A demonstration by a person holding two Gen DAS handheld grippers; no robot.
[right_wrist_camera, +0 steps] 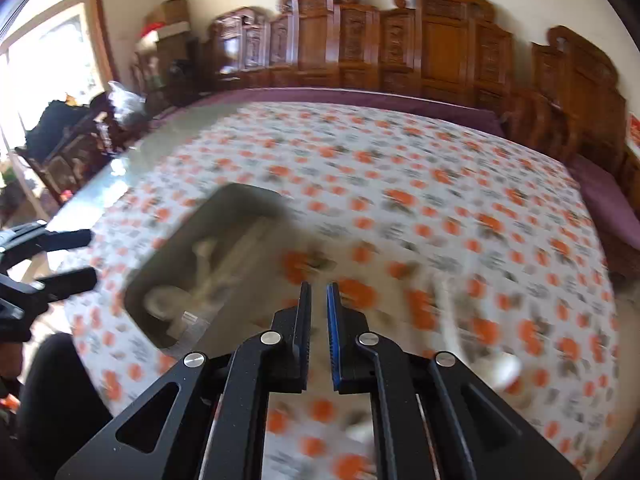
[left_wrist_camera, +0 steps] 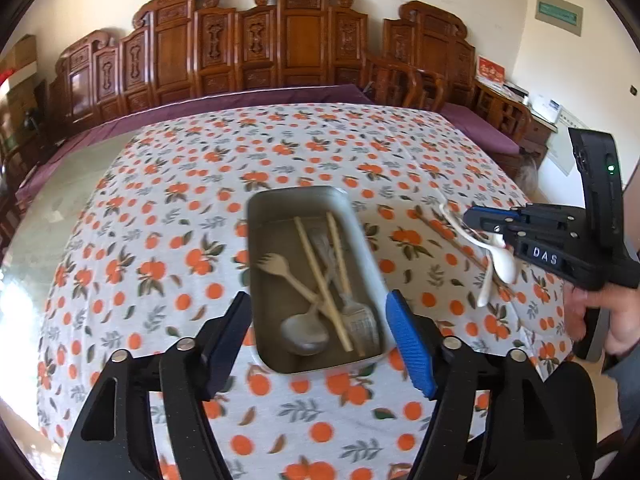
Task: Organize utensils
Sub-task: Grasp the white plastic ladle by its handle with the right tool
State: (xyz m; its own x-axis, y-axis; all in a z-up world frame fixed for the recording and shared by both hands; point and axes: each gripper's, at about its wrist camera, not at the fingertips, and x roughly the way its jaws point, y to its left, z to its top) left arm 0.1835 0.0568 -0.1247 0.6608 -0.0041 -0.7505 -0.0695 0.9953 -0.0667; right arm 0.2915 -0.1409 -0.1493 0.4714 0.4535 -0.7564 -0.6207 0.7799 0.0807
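Two black fingers of the left gripper (left_wrist_camera: 318, 310), one with a blue ribbed pad, stand spread wide at the bottom of the left wrist view, nothing between them but the near end of a grey rectangular metal tray (left_wrist_camera: 260, 240) below. Inside that tray, at frame centre, lie a pale wooden fork (left_wrist_camera: 280, 270), a pair of wooden chopsticks (left_wrist_camera: 320, 280), a metal spoon (left_wrist_camera: 304, 334) and a metal fork (left_wrist_camera: 356, 312), crossed over one another. At the right of the frame the right gripper (left_wrist_camera: 472, 216), in a person's hand (left_wrist_camera: 600, 312), has its fingers pressed together on nothing. Beneath it a white ceramic spoon (left_wrist_camera: 504, 264) and thin sticks lie on the orange-patterned cloth (left_wrist_camera: 160, 240) over the tabletop. The right wrist view is blurred; the tray (right_wrist_camera: 240, 200) sits left of centre.
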